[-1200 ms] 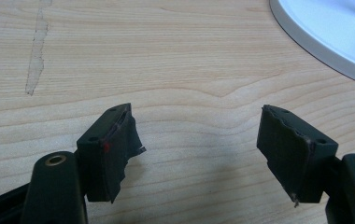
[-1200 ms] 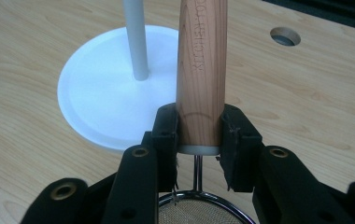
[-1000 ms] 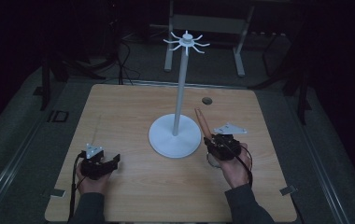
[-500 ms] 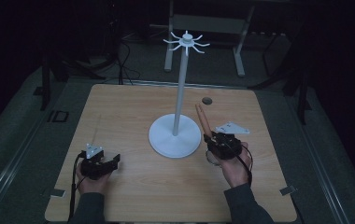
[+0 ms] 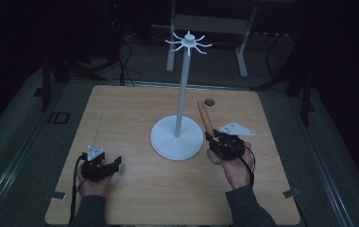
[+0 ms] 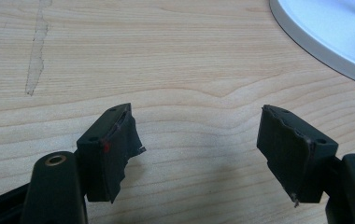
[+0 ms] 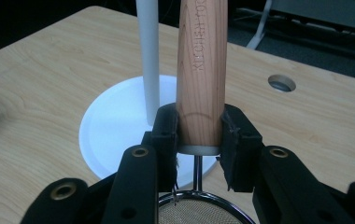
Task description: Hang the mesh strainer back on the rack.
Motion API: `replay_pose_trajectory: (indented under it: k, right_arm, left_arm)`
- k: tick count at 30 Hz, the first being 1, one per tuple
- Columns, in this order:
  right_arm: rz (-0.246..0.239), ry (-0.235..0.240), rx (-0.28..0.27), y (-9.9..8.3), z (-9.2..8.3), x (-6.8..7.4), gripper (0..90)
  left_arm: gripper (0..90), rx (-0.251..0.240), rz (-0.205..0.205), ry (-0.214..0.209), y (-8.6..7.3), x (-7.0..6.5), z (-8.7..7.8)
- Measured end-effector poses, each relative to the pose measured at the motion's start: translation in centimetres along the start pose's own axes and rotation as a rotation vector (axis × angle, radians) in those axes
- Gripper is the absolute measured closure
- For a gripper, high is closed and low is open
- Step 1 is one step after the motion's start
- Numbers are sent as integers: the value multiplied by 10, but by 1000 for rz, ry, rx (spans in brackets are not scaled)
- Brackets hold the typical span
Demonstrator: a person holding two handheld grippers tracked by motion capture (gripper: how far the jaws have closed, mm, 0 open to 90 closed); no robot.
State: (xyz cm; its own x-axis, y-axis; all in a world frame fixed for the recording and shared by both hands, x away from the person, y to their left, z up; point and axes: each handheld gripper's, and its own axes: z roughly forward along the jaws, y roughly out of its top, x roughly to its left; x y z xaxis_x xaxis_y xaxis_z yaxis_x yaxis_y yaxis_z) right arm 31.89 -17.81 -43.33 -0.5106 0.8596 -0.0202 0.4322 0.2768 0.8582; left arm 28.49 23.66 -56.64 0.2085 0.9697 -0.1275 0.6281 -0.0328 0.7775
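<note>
The right gripper (image 5: 215,138) is clenched on a wooden handle (image 7: 201,70). Its two black pads (image 7: 166,128) press on both sides of the handle's low end. The handle sticks up and away from the hand, tilted a little toward the far side of the table (image 5: 121,109). Below the pads, a thin metal rod goes down to a round mesh strainer (image 7: 199,212), so the tool hangs upside down in the grip.

The handle is just beside the white stand (image 5: 176,137). The stand's round base lies near the middle of the table, and its thin pole goes straight up to a ring of hooks (image 5: 188,43) at the top. A small round hole (image 5: 209,101) is in the table past the handle.

The left gripper (image 6: 203,140) is released, with its jaws wide apart and nothing between them. It rests low near the front left part of the table, well apart from the stand. There is lots of bare wood around it, and the table's edges are not close.
</note>
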Motion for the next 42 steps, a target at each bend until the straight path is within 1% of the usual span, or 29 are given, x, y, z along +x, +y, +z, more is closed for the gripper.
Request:
replay_pose_trajectory:
  k: [2,8,11,19,20,24,33,42]
  right_arm:
    - [-3,1,-3,1,0,0,693]
    - [-8,1,-45,5,-5,0,694]
    - [-7,0,-53,6,-7,0,694]
    - [2,1,-89,9,-11,1,694]
    - [6,5,-106,10,-12,0,694]
    - [9,5,-125,13,-15,1,693]
    - [-1,7,-160,19,-20,1,693]
    - [2,11,-190,25,-25,1,693]
  left_arm:
    - [280,0,0,0,0,0,0]
    - [280,-1,-3,0,0,0,0]
    - [280,-1,-2,-1,0,0,0]
    - [280,0,-2,0,0,0,0]
    - [280,0,-2,0,0,0,0]
    - [280,0,-2,-1,0,0,0]
    - [280,0,-3,0,0,0,0]
    - [279,-2,-4,-1,0,0,0]
